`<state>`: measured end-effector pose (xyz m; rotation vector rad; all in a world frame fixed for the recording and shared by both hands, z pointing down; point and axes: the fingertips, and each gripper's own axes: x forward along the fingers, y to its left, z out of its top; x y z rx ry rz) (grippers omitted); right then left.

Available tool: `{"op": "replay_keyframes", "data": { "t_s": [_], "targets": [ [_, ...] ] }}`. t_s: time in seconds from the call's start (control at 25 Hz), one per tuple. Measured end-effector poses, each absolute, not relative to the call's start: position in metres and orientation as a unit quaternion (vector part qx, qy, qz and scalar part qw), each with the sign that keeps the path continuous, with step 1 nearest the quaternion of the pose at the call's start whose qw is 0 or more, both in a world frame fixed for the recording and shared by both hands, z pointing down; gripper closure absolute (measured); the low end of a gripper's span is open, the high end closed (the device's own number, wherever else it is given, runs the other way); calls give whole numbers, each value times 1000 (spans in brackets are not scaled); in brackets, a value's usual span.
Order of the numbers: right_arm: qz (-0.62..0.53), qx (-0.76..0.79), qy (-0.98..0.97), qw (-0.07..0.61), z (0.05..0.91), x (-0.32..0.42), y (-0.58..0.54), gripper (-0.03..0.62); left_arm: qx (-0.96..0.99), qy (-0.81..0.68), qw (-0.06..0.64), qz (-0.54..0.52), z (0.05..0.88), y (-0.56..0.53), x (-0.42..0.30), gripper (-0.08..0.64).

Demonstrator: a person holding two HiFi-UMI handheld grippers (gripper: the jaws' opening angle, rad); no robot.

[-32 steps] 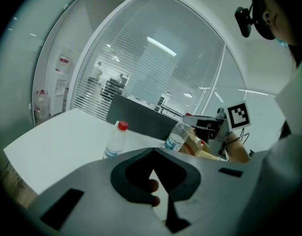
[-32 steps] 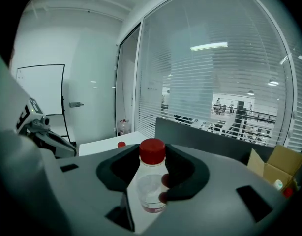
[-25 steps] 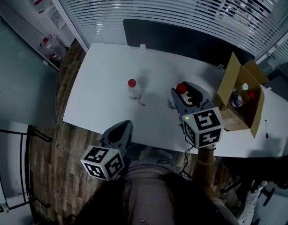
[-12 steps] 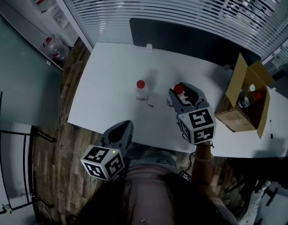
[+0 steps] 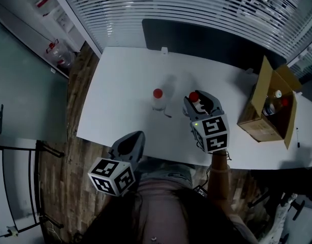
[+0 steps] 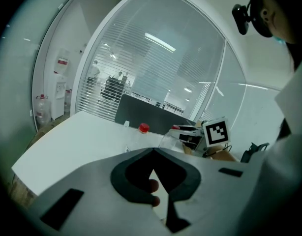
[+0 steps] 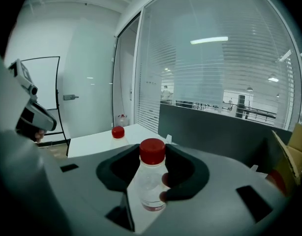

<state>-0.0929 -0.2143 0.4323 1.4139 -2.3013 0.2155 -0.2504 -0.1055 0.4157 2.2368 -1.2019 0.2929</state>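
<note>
1. My right fingers [image 5: 201, 103] are closed around a clear plastic bottle [image 7: 150, 183]. The dark pads press on its body from both sides, and its red cap stands above them.
2. My left fingers [image 5: 129, 144] are drawn together with nothing between them. They hang off the near edge of the tabletop [image 5: 115, 100], well apart from both bottles.
3. The held bottle is over the tabletop. I cannot tell if its base rests there or is just lifted.
4. I judge this bottle light: the wall is thin and see-through, and I cannot make out how much liquid is inside. A thin wall will dent if I squeeze hard, so a moderate grip is enough.
5. The plastic is smooth and round, so it may slip or turn between the pads. The best place to hold it is the straight body under the shoulder, where my pads sit now, not the narrow neck.
6. It is not fragile like glass, but it is tall and narrow, so it can tip easily.
7. A second bottle [image 5: 158, 98] with a red cap stands upright to the left of my right fingers, apart from them.
8. A cardboard box [image 5: 272, 117] with more bottles inside stands to their right.
</note>
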Motion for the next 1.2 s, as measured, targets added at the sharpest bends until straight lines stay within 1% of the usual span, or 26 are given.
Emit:
{"op": "replay_keyframes", "data": {
  "t_s": [0.44, 1.0, 1.2],
  "targets": [
    [84, 513, -826, 217, 453, -96, -226, 434, 840, -442, 292, 120, 423, -111, -252, 552],
    [99, 528, -823, 185, 461, -91, -225, 434, 844, -430, 291, 131, 427, -115, -248, 552],
    [106, 530, -820, 186, 462, -87, -223, 434, 848, -424, 288, 133, 427, -115, -245, 552]
  ]
}}
